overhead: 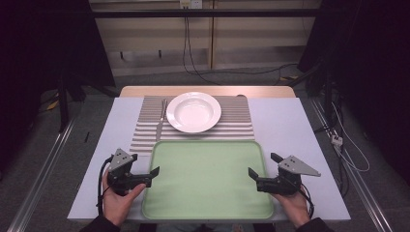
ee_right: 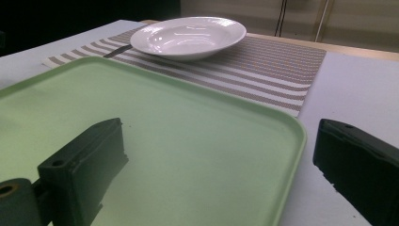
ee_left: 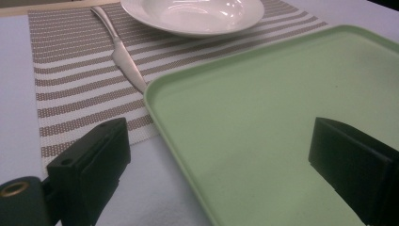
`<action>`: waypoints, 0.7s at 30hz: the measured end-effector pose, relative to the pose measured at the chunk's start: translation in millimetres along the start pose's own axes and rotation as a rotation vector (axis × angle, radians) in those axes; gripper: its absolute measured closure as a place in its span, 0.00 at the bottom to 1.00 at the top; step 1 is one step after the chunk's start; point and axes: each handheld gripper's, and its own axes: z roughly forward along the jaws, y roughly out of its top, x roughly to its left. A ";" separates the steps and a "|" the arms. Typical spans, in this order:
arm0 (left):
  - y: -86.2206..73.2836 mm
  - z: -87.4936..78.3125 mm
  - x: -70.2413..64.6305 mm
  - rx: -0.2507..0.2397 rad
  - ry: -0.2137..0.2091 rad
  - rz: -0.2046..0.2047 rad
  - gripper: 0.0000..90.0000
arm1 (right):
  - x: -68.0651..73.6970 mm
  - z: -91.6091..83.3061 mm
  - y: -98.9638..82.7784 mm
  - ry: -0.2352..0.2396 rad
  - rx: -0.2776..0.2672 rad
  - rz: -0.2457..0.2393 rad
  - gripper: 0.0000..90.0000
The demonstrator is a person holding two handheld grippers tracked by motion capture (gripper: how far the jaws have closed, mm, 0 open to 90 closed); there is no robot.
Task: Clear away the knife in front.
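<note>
An empty pale green tray (overhead: 208, 179) lies at the table's near middle. Beyond it a white deep plate (overhead: 193, 112) rests on a striped placemat (overhead: 232, 128), with a silver knife (overhead: 161, 121) to its left. My left gripper (overhead: 145, 163) is at the tray's left edge and stands open; in the left gripper view (ee_left: 221, 160) the tray's rim (ee_left: 160, 108) runs between the jaws, untouched. At the tray's right edge my right gripper (overhead: 262, 163) is also open, and the rim (ee_right: 291, 136) passes between its jaws (ee_right: 216, 155) with nothing gripped.
The white table (overhead: 285, 125) has bare strips left and right of the tray. The knife's blade (ee_left: 124, 61) points at the tray's far left corner. Past the table's wooden far edge are floor, cables and dark stands.
</note>
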 end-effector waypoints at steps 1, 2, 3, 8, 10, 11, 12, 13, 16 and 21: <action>-0.1 0.5 -0.7 0.000 -0.001 0.003 0.07 | 0.0 0.1 0.1 0.001 0.000 0.000 0.03; -0.1 0.9 -1.3 0.004 0.001 0.006 0.07 | -0.1 0.3 0.1 0.001 0.001 0.000 0.03; -0.3 1.5 -1.7 0.005 0.000 0.008 0.07 | -0.2 0.3 0.2 0.002 0.000 0.002 0.03; 0.5 4.7 -4.2 0.021 0.022 0.021 0.07 | -0.9 0.4 -0.2 0.004 -0.001 0.004 0.03; 0.9 5.8 -4.1 0.025 0.017 0.017 0.07 | -1.8 0.1 -0.4 -0.003 -0.003 0.011 0.02; 1.3 6.1 -4.1 0.024 0.014 0.013 0.07 | -2.2 0.0 -0.4 -0.004 -0.004 0.013 0.02; 1.6 6.4 -4.5 0.020 0.012 0.011 0.07 | -2.5 -0.2 -0.3 -0.005 -0.005 0.016 0.02; 2.4 6.1 -4.3 0.023 0.011 0.016 0.07 | -2.5 -0.2 -0.3 -0.005 -0.005 0.016 0.02; 5.4 6.9 -4.0 0.026 0.007 0.017 0.07 | -2.9 -0.2 -0.2 -0.005 -0.004 0.015 0.02; 12.7 12.6 -1.4 0.042 -0.011 0.026 0.07 | -3.0 0.4 0.1 -0.005 -0.003 0.018 0.02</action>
